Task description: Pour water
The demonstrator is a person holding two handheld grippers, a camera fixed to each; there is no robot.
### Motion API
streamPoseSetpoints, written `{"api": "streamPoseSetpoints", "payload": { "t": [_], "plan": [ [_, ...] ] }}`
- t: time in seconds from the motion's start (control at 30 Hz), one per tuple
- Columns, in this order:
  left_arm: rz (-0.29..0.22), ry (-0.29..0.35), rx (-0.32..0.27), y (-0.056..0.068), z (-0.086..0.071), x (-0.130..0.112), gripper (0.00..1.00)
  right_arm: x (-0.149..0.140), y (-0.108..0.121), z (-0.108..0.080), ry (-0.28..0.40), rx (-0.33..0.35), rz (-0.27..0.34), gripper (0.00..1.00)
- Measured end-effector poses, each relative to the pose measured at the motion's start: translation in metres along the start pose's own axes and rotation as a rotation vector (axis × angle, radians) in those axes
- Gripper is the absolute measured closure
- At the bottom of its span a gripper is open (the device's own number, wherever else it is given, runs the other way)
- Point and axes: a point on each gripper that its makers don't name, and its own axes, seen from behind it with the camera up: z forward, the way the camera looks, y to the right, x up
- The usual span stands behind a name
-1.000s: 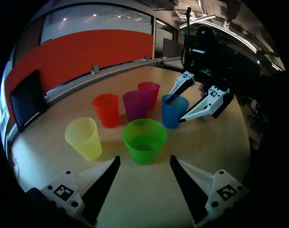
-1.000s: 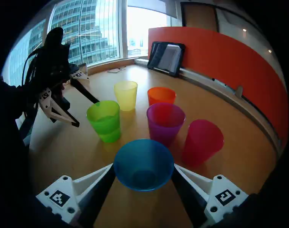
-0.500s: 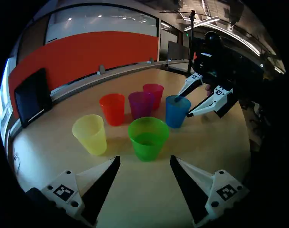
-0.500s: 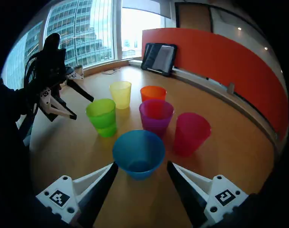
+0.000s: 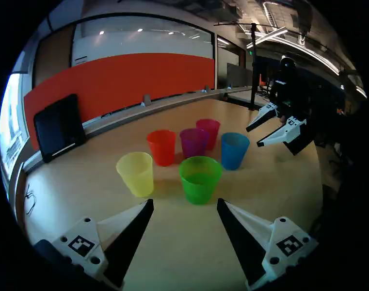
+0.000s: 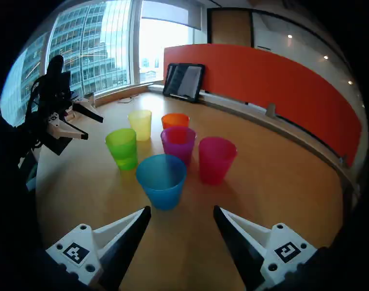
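Six bright cups stand upright, clustered on the wooden surface [image 5: 68,194]. The left gripper [image 5: 184,201] hovers near the green cup [image 5: 200,178], fingers spread wide, nothing held. The right gripper [image 6: 181,209] faces the blue cup [image 6: 161,180], fingers just as wide and empty. Yellow cup [image 5: 136,173], orange cup [image 5: 162,147], purple cup [image 5: 193,142] and pink cup [image 5: 208,132] sit alongside. An orange wall [image 5: 121,77] backs the room, with a dark tablet [image 6: 184,81] leaning by it and tall windows [image 6: 92,53] beyond.
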Motion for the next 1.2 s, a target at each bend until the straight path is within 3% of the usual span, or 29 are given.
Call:
{"api": "streamPoseSetpoints", "payload": {
  "t": [0.3,0.7,1.2],
  "plan": [
    [-0.026,0.127,0.135,-0.014,-0.02,0.013,0.03,0.012,0.011,-0.02,0.09,-0.105,0.053,0.0],
    [-0.084,0.337,0.379,-0.055,-0.066,0.041,0.03,0.038,0.046,-0.041,0.249,-0.345,0.127,0.0],
    [-0.094,0.434,0.611,-0.079,-0.1,0.048,0.03,0.064,0.075,-0.073,0.454,-0.628,0.143,0.0]
  ]
}}
